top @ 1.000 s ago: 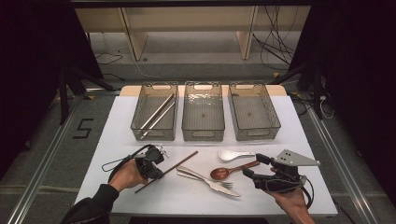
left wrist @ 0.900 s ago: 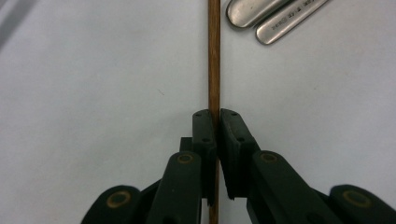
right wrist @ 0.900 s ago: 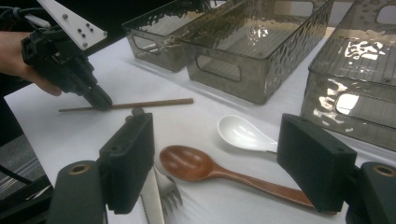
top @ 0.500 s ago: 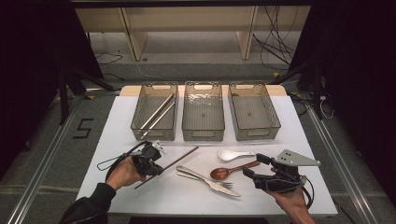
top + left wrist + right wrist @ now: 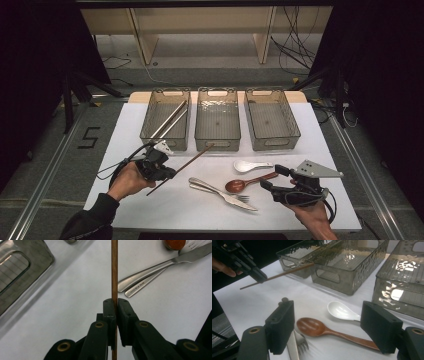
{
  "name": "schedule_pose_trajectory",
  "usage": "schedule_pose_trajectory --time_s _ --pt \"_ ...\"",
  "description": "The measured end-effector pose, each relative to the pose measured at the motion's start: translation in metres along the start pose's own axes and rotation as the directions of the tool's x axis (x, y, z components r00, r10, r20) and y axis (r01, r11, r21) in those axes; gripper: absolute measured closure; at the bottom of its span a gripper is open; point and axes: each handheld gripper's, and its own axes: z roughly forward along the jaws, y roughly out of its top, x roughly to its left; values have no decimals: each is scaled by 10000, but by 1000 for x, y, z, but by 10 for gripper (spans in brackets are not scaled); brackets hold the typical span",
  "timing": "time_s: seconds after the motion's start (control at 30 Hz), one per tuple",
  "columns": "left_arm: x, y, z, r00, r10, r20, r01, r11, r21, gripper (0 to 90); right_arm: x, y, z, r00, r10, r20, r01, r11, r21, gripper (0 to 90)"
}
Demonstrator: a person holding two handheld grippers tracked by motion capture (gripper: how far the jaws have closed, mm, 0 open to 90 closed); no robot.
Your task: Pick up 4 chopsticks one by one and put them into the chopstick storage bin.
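My left gripper (image 5: 167,173) is shut on a thin brown chopstick (image 5: 192,160), held a little above the white table. The stick slants up toward the gap between the left and middle bins. In the left gripper view the pads (image 5: 110,310) pinch the chopstick (image 5: 114,270) near its lower part. My right gripper (image 5: 272,178) stands open near the table's front right, with nothing between its jaws. The right gripper view looks between its open gripper (image 5: 329,327) at a wooden spoon (image 5: 322,330) and a white spoon (image 5: 340,311), with the left gripper (image 5: 260,277) farther off.
Three clear bins stand in a row at the back: the left bin (image 5: 148,125) holds two chopsticks (image 5: 170,120), beside the middle bin (image 5: 217,144) and right bin (image 5: 276,144). A fork and knife (image 5: 220,192), a wooden spoon (image 5: 245,184) and a white spoon (image 5: 250,165) lie mid-table.
The left gripper has risen with the chopstick, lifting it off the table. The right gripper and the cutlery have stayed put.
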Motion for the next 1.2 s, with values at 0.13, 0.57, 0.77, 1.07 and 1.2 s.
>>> schedule_pose_trajectory --time_s 0.13,0.57,0.77,1.07,1.2 --pt "4 2 -3 9998 -180 48 181 9996 -207 847 0 0 0 10000 34 -4 -34 10000 7 284" --pt "20 13 -13 9990 -441 -93 433 9967 -690 847 0 0 0 10000 40 -4 -40 10000 -8 284" --pt "33 19 -19 9973 -650 -329 619 9942 -879 847 -1 0 0 10000 56 -2 -56 10000 -18 284" --pt "50 31 -31 9930 -964 -682 868 9874 -1325 847 -1 0 0 10000 64 -3 -64 10000 -3 284" --pt "61 36 -36 9893 -1142 -904 998 9836 -1506 847 -1 0 0 10000 75 1 -75 10000 -18 284"
